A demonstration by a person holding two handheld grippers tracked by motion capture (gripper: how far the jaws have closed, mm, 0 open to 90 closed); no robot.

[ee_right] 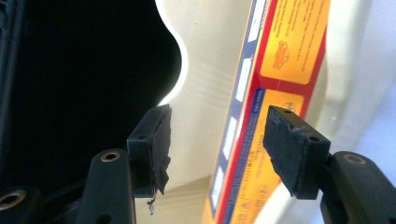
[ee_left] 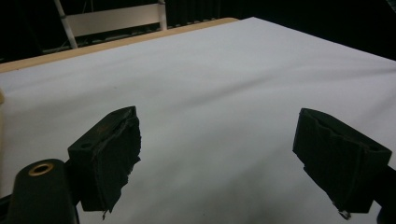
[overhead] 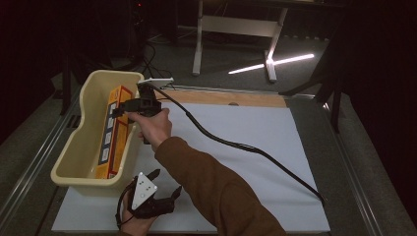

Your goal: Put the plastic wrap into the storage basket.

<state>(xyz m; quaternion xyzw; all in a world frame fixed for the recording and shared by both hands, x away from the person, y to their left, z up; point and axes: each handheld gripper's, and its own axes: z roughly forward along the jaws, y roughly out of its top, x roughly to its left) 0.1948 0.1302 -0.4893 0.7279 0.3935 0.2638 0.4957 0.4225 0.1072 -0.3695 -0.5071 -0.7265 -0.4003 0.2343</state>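
Box stands on its long edge inside the tub, at the left of the high view, leaning against the tub's right wall. Your right gripper hangs over its upper end, jaws set narrow with a gap, pads touching nothing; in the right gripper view the box lies beyond them. Your left gripper, lower left, rests on the white sheet, jaws wide and empty. The box is probably light, glossy card: stiff at the edges, yielding on the broad faces, apt to slip. Pinch across the thin side, near the top edge.
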